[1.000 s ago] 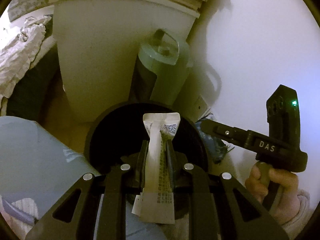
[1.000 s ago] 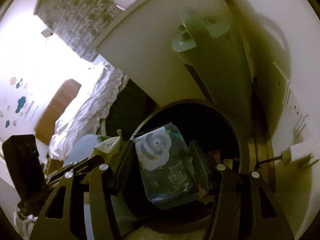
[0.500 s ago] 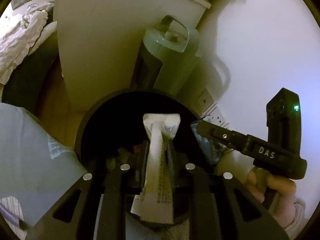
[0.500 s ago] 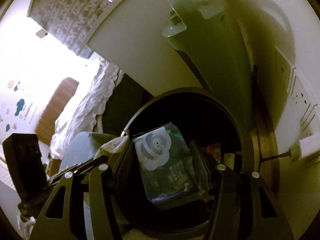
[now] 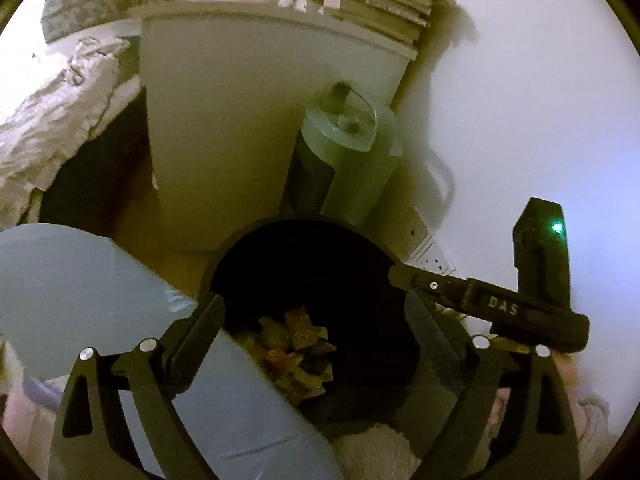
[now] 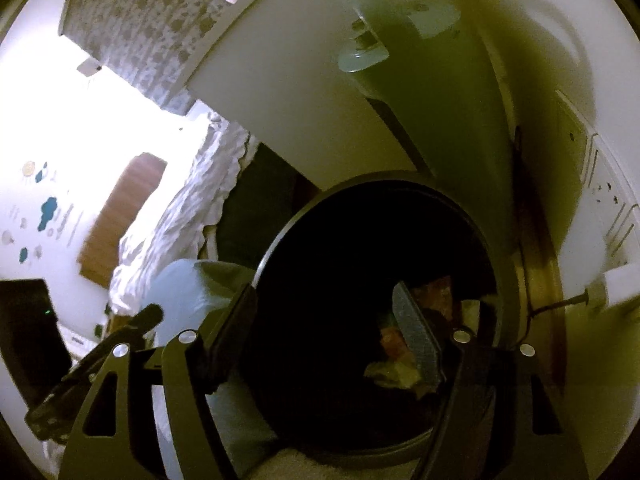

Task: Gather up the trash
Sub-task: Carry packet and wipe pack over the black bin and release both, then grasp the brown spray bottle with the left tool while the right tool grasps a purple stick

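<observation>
From the left wrist, the left gripper (image 5: pixel 316 332) is hanging over the round black trash bin (image 5: pixel 256 240), its jaws opening wide with nothing between them. Crumpled wrappers (image 5: pixel 296 344) are lying heaped in the bin's bottom, no clear long axis. From the right wrist, the right gripper (image 6: pixel 320 320) is also opening its jaws, empty, above the same bin (image 6: pixel 280 248), its mouth facing up.

Matt black bin (image 5: pixel 304 248), crinkled wrappers (image 5: pixel 296 344), ruffled cloth bedding (image 6: pixel 188 204)
</observation>
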